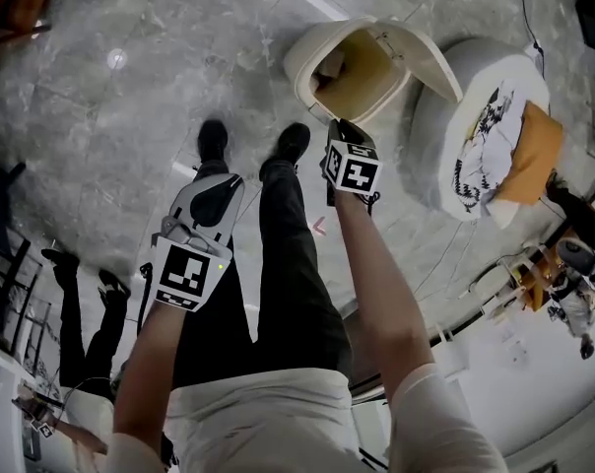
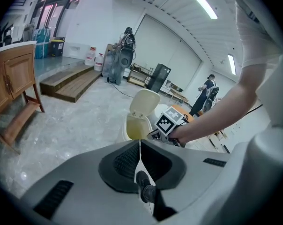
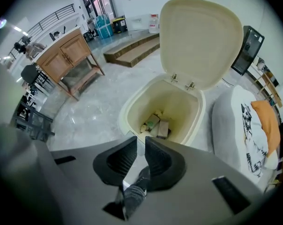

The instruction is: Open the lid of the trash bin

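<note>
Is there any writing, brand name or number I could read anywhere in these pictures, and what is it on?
No text can be read in any view.
Marker cubes: black-and-white square patterns only, no letters or digits.
Packets in the bin: any print is too small to read.
White cloth: a black pattern that cannot be read as words.
</note>
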The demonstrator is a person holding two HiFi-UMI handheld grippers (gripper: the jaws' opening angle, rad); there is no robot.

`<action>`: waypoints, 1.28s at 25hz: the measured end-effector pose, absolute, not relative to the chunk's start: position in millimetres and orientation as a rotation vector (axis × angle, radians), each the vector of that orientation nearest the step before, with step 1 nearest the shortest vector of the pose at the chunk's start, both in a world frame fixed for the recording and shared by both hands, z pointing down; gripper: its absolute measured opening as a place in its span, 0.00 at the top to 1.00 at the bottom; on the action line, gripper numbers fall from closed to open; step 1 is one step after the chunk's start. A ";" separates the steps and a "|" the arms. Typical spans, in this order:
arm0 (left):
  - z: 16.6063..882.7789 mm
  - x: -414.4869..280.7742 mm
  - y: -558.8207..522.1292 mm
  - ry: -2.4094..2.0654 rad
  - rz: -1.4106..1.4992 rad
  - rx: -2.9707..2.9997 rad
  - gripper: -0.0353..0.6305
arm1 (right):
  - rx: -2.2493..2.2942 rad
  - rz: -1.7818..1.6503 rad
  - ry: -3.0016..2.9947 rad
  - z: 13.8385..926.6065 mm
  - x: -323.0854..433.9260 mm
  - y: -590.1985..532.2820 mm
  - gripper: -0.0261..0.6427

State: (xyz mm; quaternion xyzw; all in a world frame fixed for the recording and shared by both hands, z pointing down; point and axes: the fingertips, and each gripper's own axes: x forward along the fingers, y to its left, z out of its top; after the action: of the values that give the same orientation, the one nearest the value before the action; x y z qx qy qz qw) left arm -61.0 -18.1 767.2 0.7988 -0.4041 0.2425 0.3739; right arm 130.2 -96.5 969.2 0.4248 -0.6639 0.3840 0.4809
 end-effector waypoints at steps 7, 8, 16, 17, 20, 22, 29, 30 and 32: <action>730.2 -59.0 -23.5 -1.027 0.608 2.086 0.92 | 1.058 0.925 -1.655 923.9 132.3 -100.1 0.86; 724.7 -59.4 -23.8 -1.026 0.612 2.093 0.92 | 1.062 0.925 -1.658 916.6 132.3 -100.2 0.86; 678.1 -61.8 -28.5 -1.053 0.642 2.137 0.92 | 1.033 0.912 -1.711 861.3 134.3 -86.6 0.87; 672.5 -63.0 -30.0 -1.060 0.644 2.142 0.92 | 1.026 0.904 -1.720 854.8 133.7 -85.1 0.88; 654.0 -64.6 -33.6 -1.080 0.640 2.146 0.92 | 1.026 0.898 -1.738 833.0 135.8 -83.9 0.88; 641.7 -63.3 -34.6 -1.086 0.635 2.147 0.92 | 1.036 0.899 -1.748 817.6 139.7 -85.0 0.88; 601.4 -48.8 -33.6 -1.053 0.645 2.197 0.92 | 1.085 0.860 -1.805 753.7 157.8 -96.8 0.90; 595.4 -47.6 -35.0 -1.050 0.649 2.209 0.92 | 1.091 0.852 -1.816 744.1 159.3 -99.8 0.90; 583.1 -46.3 -37.5 -1.049 0.657 2.232 0.92 | 1.103 0.840 -1.837 725.6 162.0 -103.0 0.91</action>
State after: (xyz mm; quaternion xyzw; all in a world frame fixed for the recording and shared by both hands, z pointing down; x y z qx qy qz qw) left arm -46.3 -37.5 583.1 0.8368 -0.3933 0.2462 0.2907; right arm 162.0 -103.0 725.6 0.4375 -0.7288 0.3334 0.4078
